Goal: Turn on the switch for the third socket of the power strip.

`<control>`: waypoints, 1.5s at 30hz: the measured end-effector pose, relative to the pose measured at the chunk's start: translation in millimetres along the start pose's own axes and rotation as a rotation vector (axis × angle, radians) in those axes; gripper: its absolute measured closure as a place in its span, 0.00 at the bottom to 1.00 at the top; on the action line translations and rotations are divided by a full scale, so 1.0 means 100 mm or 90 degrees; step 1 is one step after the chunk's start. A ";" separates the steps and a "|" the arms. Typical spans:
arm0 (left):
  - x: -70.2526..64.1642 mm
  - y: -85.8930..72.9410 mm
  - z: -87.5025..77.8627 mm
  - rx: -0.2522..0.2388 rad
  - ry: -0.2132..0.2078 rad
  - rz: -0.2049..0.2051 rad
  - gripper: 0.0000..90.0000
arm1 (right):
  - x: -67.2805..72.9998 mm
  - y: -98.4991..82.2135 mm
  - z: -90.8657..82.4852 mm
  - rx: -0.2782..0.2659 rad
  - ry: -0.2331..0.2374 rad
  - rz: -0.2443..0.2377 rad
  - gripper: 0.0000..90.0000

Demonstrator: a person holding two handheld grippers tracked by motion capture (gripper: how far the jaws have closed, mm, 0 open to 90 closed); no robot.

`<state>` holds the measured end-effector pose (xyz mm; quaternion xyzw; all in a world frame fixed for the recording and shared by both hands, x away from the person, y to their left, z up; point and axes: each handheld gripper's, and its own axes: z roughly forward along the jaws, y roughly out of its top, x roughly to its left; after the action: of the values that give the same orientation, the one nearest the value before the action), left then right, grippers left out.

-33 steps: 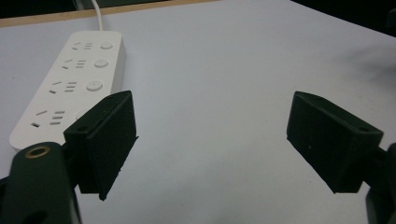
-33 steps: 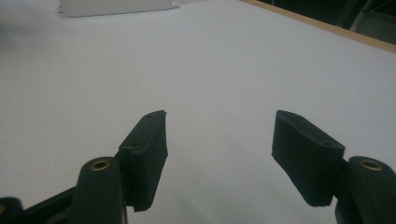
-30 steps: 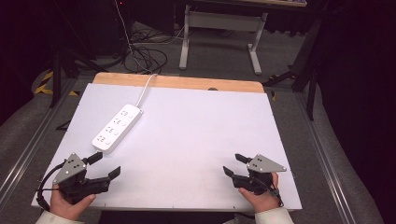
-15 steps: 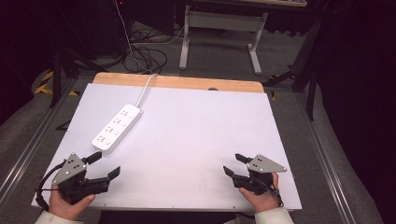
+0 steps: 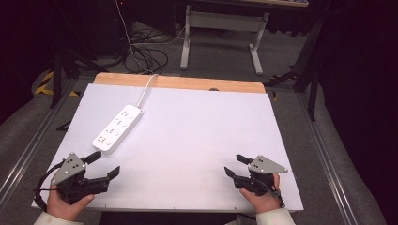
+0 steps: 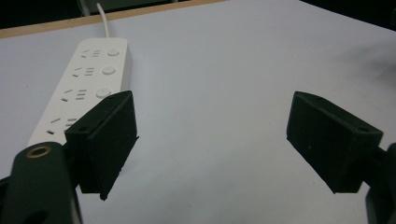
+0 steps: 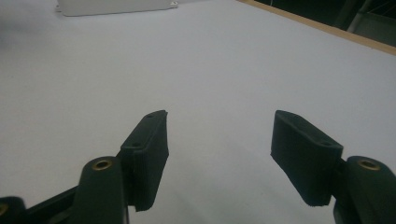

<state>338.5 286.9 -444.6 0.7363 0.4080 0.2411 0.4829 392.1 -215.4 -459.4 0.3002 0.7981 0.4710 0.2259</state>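
Resting near edge: left gripper [image 5: 103, 165] and right gripper [image 5: 236, 165], at the bench [image 5: 197, 131] front corners.
Fingers: both spread apart, holding nothing.
Power strip [image 5: 118, 129]: lying diagonal, left side, just ahead of left gripper.
Room: wide bare middle.

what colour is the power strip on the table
The power strip is white, cable included; the left gripper view shows it best.
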 end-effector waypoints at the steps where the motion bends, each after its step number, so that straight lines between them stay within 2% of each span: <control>1: 0.00 0.00 0.00 0.000 0.000 0.000 0.18 | 0.00 0.00 0.00 0.000 0.000 0.000 0.41; 7: 0.00 0.07 -0.01 0.004 0.009 0.004 0.21 | 0.00 0.00 0.00 0.001 -0.001 0.001 0.41; 12: 0.00 0.15 0.00 0.023 0.015 0.001 0.22 | 0.00 0.00 0.00 0.001 -0.001 0.001 0.41; 16: 0.01 0.22 0.02 0.038 0.007 -0.002 0.22 | 0.00 0.00 0.00 0.002 0.000 0.000 0.41; 23: 0.06 0.33 0.03 0.037 0.007 -0.011 0.22 | 0.00 0.00 0.01 0.002 0.000 0.001 0.41; 37: 0.11 0.50 0.06 0.036 0.004 -0.009 0.24 | 0.00 0.00 0.01 0.002 0.000 -0.001 0.41; 43: 0.12 0.53 0.07 0.037 0.012 -0.007 0.27 | 0.00 0.00 0.01 0.002 0.000 -0.001 0.41; 45: 0.12 0.55 0.08 0.037 0.029 0.000 0.29 | 0.00 0.00 0.01 0.003 -0.001 -0.001 0.41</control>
<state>371.0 281.9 -398.6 0.7445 0.4255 0.2461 0.4519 392.3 -215.0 -459.9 0.3003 0.7992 0.4688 0.2265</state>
